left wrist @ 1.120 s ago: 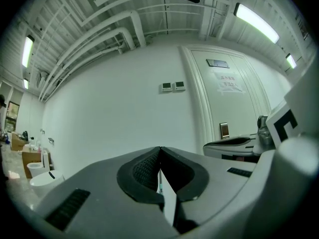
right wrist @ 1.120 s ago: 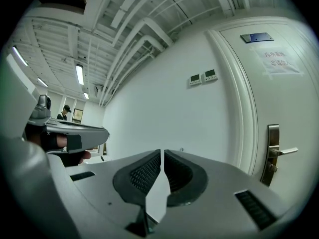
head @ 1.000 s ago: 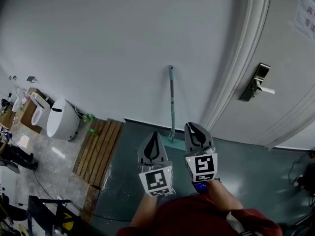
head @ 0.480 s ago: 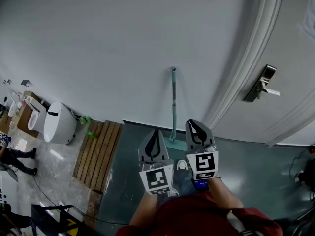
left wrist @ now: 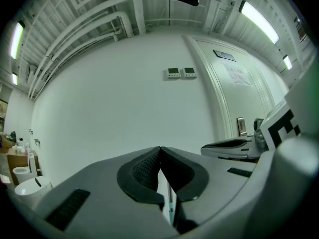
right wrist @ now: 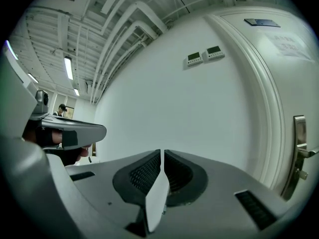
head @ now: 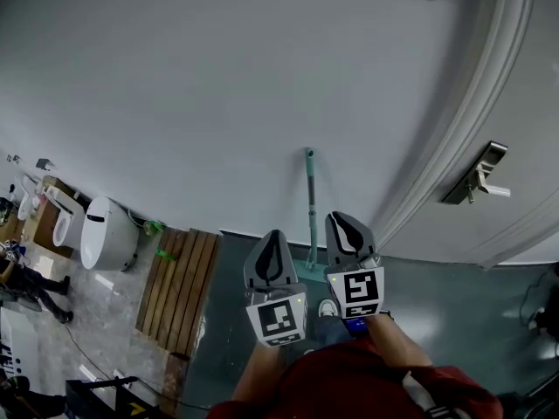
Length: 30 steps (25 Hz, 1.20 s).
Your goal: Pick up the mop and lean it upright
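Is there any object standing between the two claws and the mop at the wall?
Nothing visible does. The mop leans upright on the wall, just ahead of the left claw and the right claw. Both are shut and empty, and the gap to the mop looks clear.

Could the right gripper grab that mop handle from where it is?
Probably yes: the mop handle leans on the wall just ahead of the right gripper, nothing between them, though its shut jaws must open first.
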Motion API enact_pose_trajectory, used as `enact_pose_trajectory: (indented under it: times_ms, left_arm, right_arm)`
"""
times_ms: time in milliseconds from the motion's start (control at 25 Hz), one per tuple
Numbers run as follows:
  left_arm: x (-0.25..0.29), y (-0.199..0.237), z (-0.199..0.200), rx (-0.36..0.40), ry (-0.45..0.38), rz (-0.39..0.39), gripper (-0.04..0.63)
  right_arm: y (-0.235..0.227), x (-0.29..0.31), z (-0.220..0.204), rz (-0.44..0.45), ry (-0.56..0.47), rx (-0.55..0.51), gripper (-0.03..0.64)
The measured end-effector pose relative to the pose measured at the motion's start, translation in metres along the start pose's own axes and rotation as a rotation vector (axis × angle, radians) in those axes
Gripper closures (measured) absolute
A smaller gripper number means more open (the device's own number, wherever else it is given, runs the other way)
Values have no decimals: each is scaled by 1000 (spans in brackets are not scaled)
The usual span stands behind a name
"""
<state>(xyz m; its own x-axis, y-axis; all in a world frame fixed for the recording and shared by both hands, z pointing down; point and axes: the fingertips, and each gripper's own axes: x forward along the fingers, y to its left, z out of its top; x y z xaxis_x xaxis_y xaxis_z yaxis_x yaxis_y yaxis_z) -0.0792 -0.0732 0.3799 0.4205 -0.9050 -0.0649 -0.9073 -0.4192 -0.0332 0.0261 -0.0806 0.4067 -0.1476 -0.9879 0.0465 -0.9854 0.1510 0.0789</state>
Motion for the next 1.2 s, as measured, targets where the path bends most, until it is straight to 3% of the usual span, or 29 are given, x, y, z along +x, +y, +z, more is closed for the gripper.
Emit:
enact_pose_trajectory:
  times_ms: [480, 720, 880, 1200]
  left_arm:
    - [120, -6, -6, 15, -5, 23, 581]
    - [152, 8, -11, 20, -2, 39, 582]
    - [167, 20, -21, 28, 27, 15, 583]
    - [194, 29, -20, -4, 6, -52, 581]
  right_arm:
    - [-65, 102, -11, 36, 22, 16, 597]
    - [-71, 135, -10, 52, 19, 17, 597]
    - [-68, 149, -10, 34, 22, 11, 597]
    - [-71, 169, -19, -31, 56, 20, 597]
